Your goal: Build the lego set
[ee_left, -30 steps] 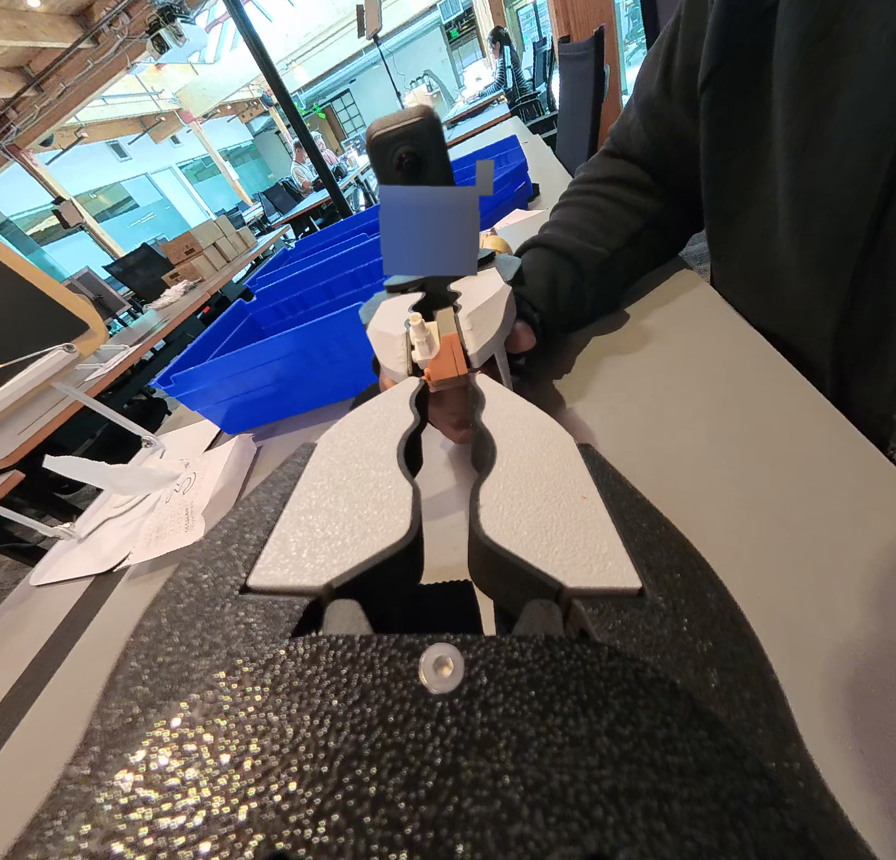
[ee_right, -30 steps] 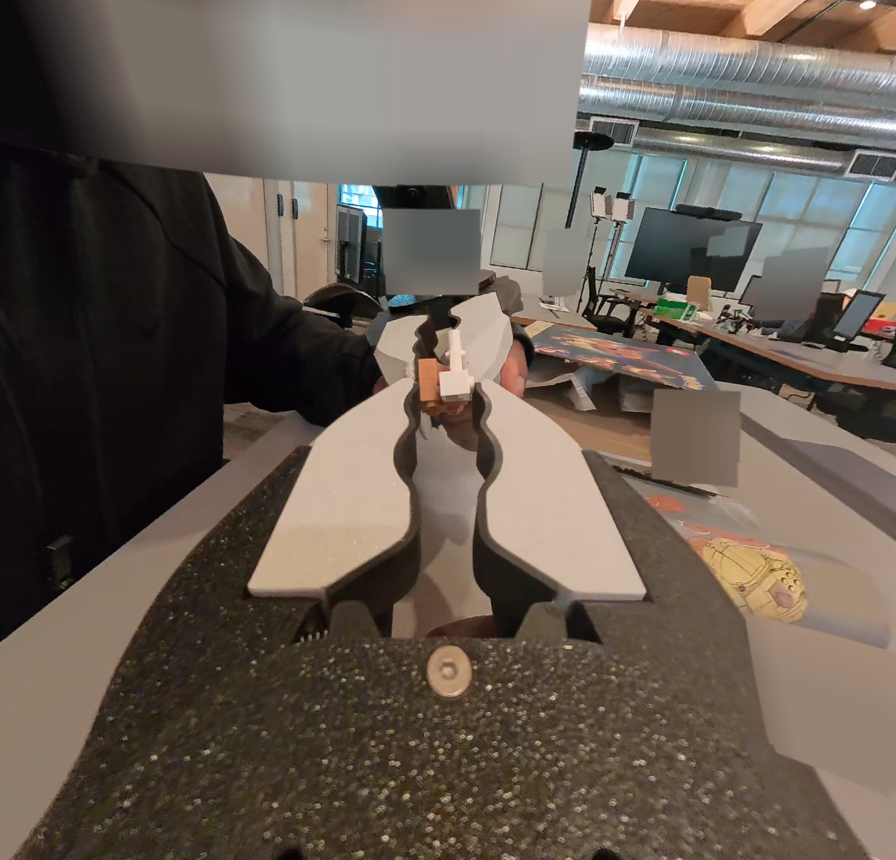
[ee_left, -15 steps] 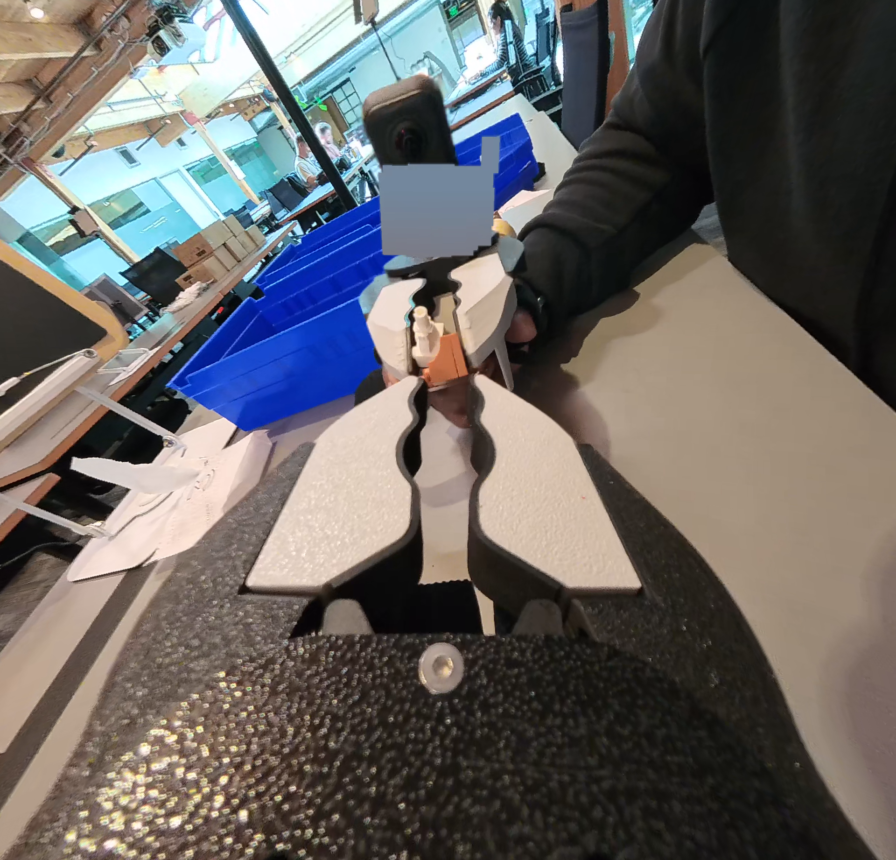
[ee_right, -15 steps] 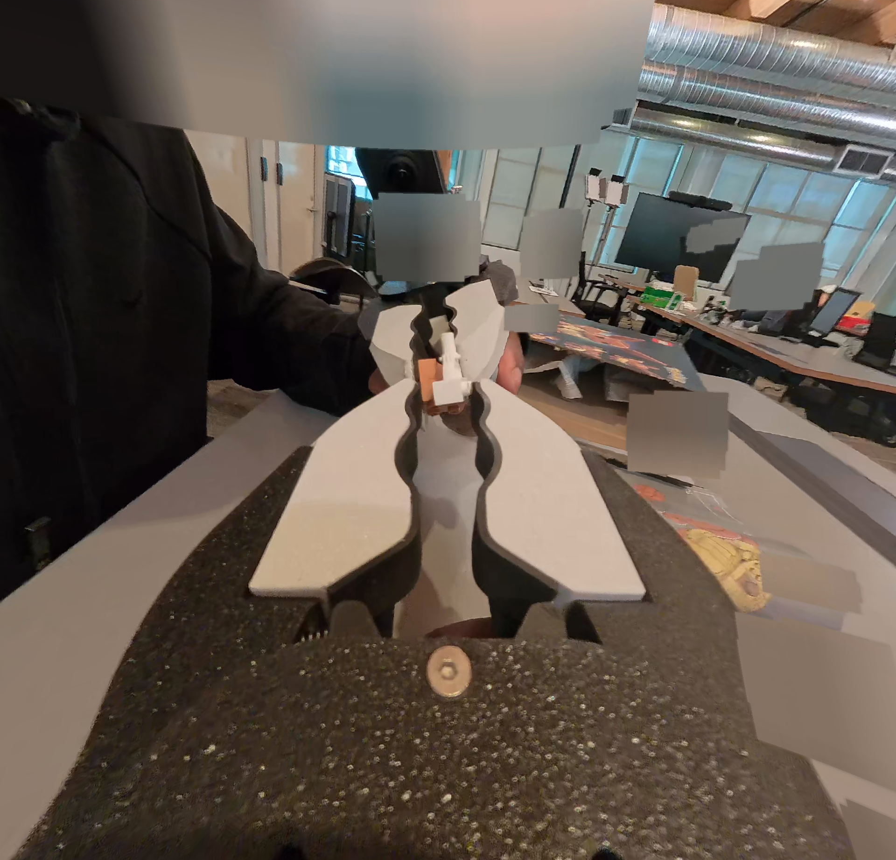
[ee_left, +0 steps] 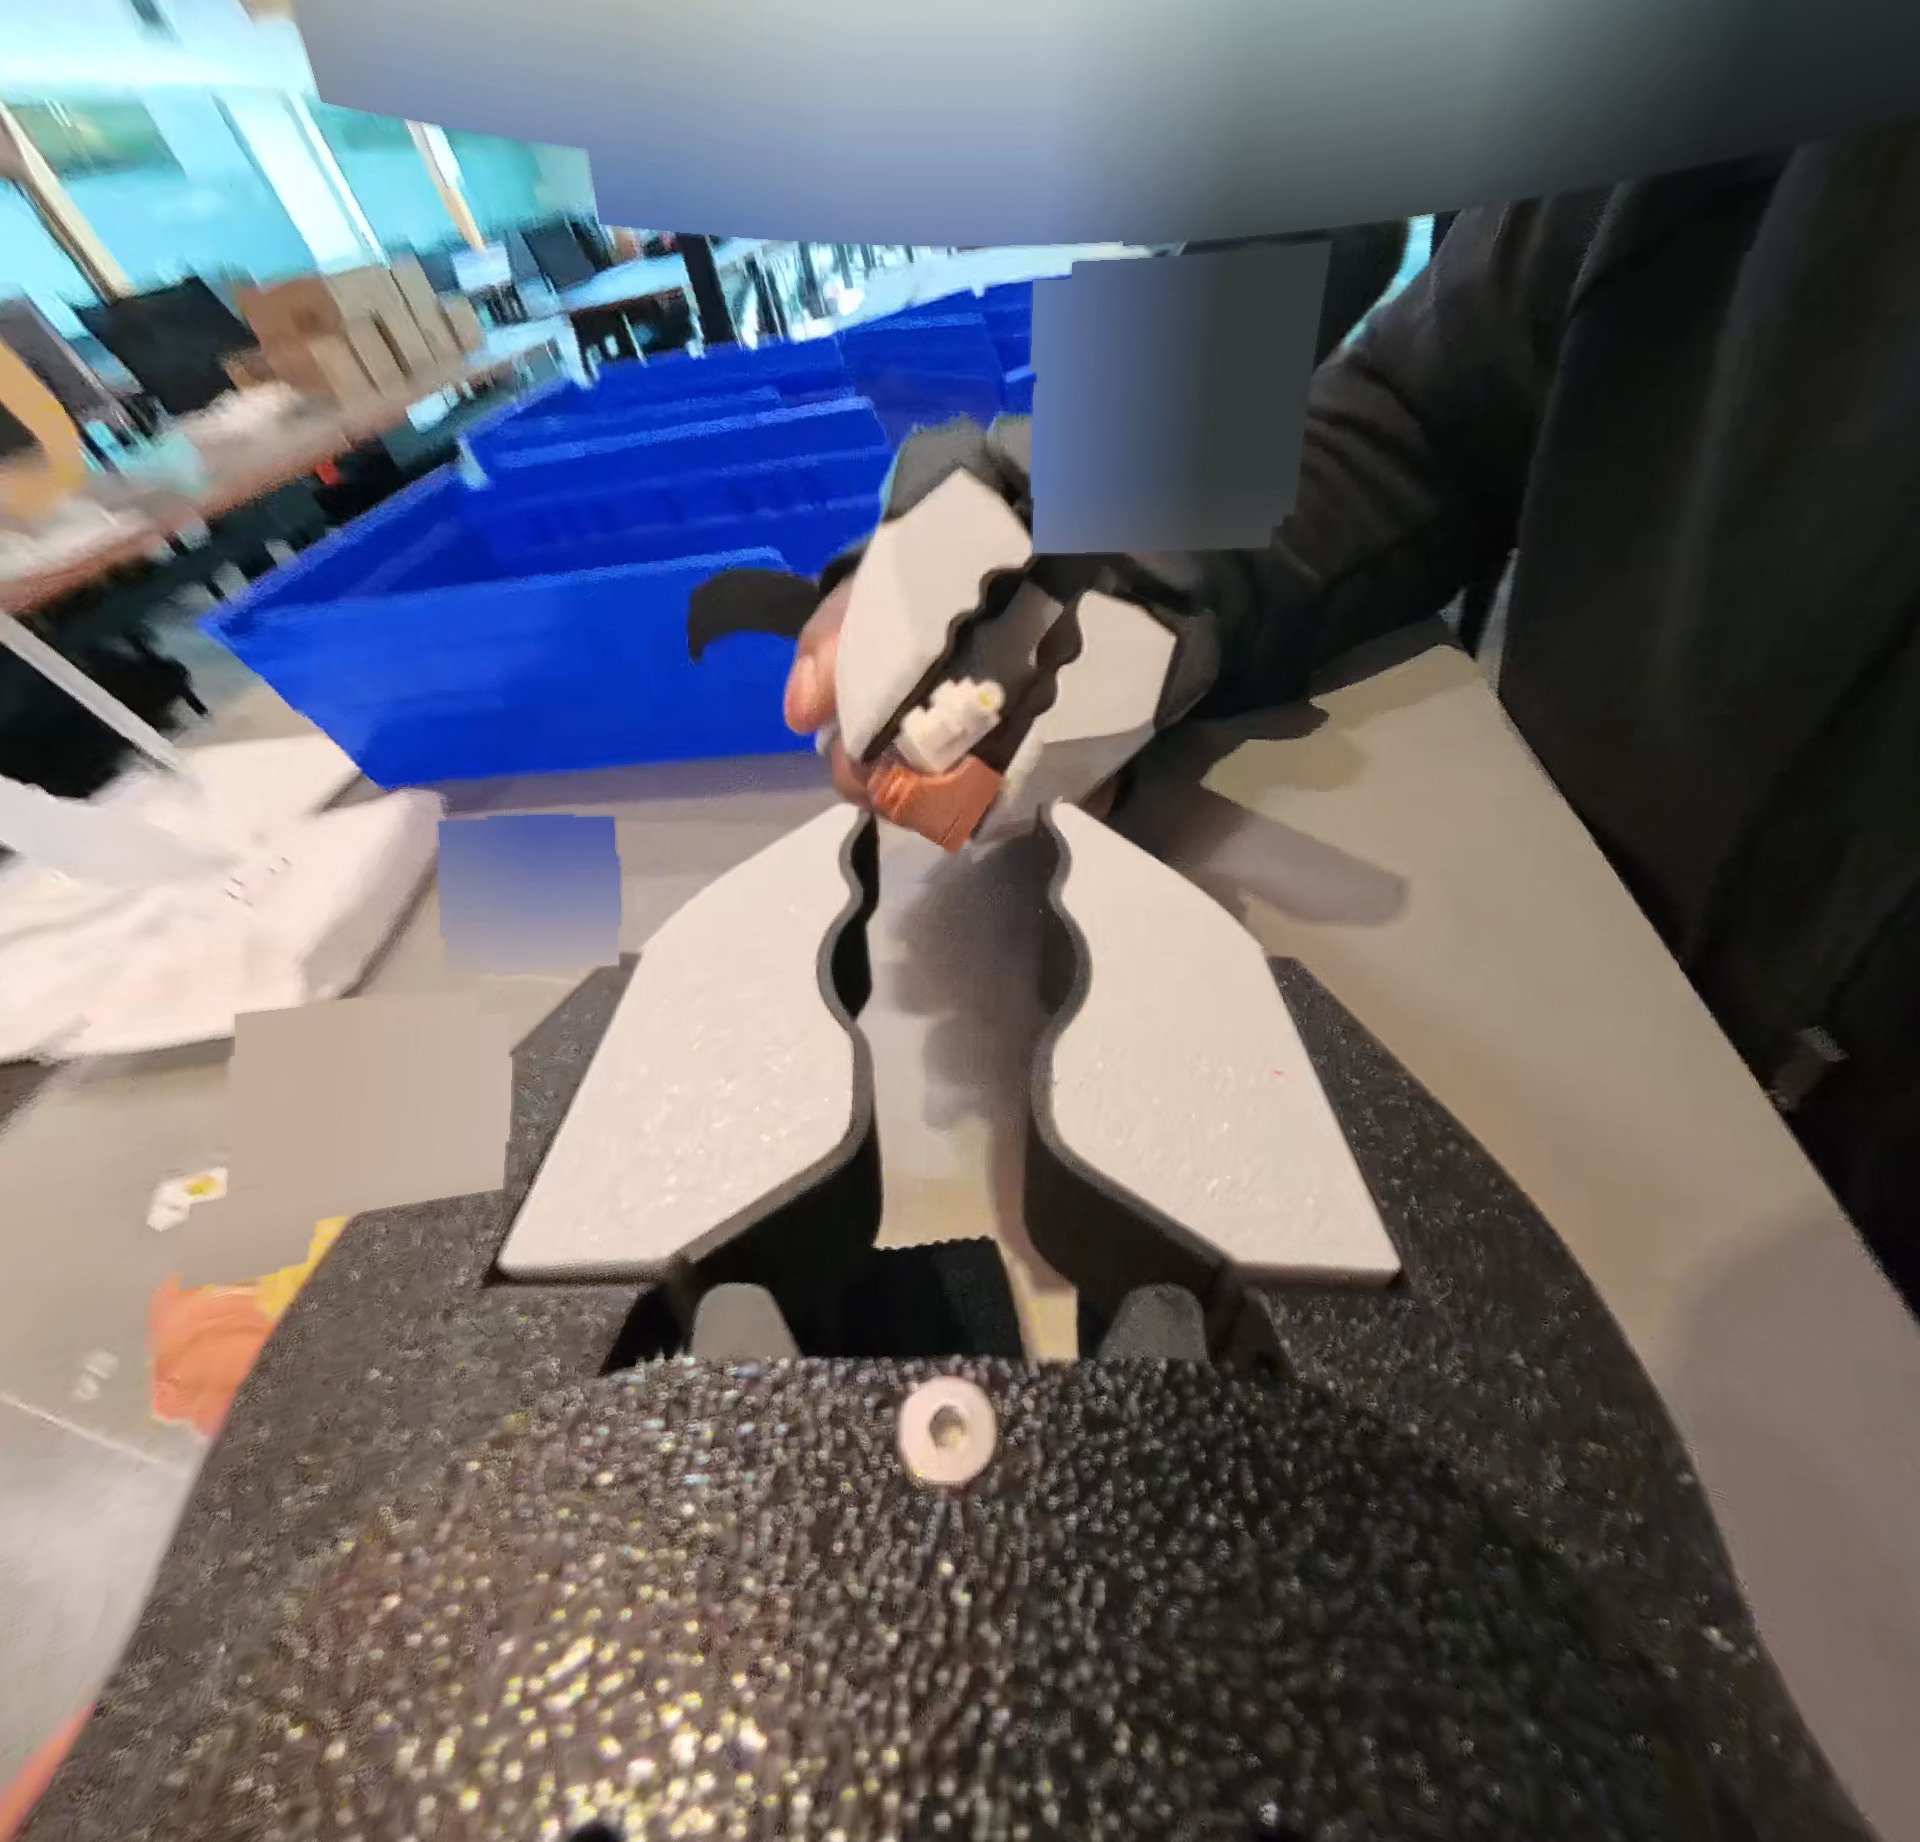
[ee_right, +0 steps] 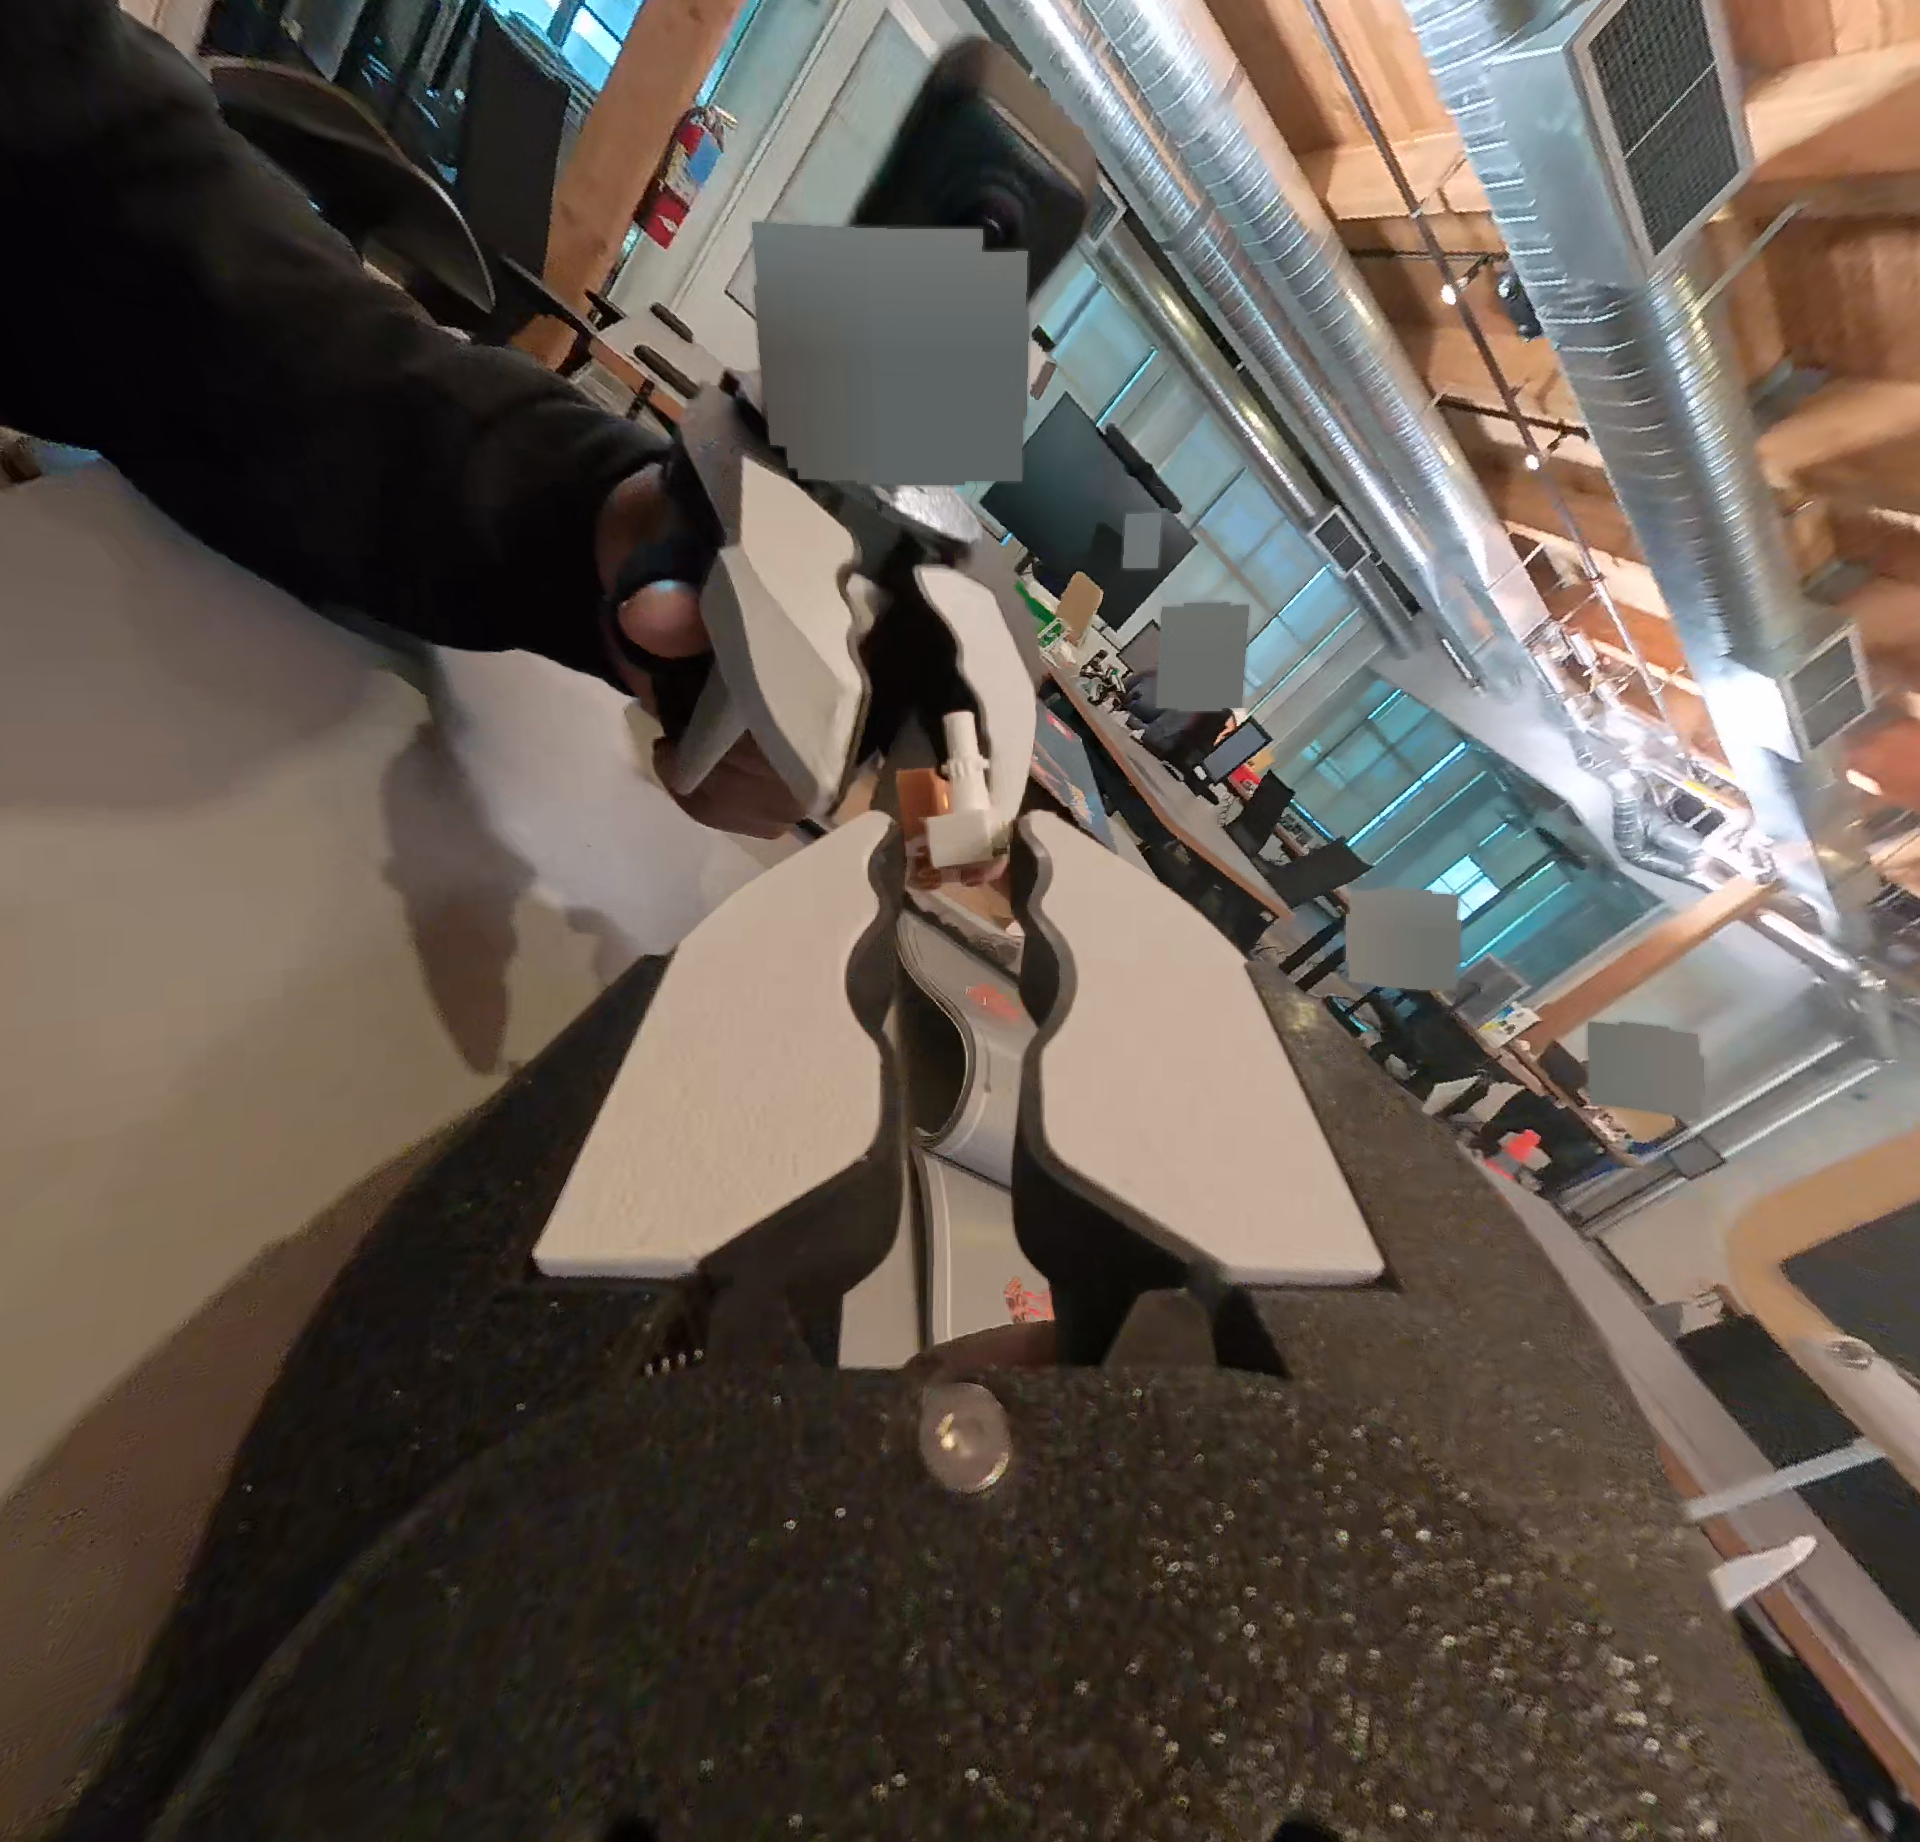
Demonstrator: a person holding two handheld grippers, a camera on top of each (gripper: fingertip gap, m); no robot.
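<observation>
My right gripper [ee_right: 951,842] is shut on a small orange brick [ee_right: 920,800] with a white pegged piece [ee_right: 961,831] on it. In the left wrist view the same gripper [ee_left: 940,774] shows tilted, with the orange brick [ee_left: 935,800] and the white piece [ee_left: 951,717] pinched at its tips. My left gripper [ee_left: 956,826] is open and holds nothing. Its tips lie just below the orange brick, with a gap on each side. In the right wrist view the left gripper [ee_right: 914,790] has its jaws apart around the white piece's peg. Both grippers are above the grey table [ee_left: 1455,909].
Blue bins [ee_left: 520,639] stand at the table's far left side. White paper sheets [ee_left: 187,888] lie to the left. Small loose pieces [ee_left: 187,1190] and an orange printed bag [ee_left: 208,1345] lie at the lower left. A person's dark sleeve [ee_left: 1455,442] is on the right. Only a small space, under 4 cm, lies between the two pairs of fingers.
My left gripper let go of the orange brick and opened. The right gripper kept its grip and rolled sideways with the brick and the white piece. Both views swung sharply.
</observation>
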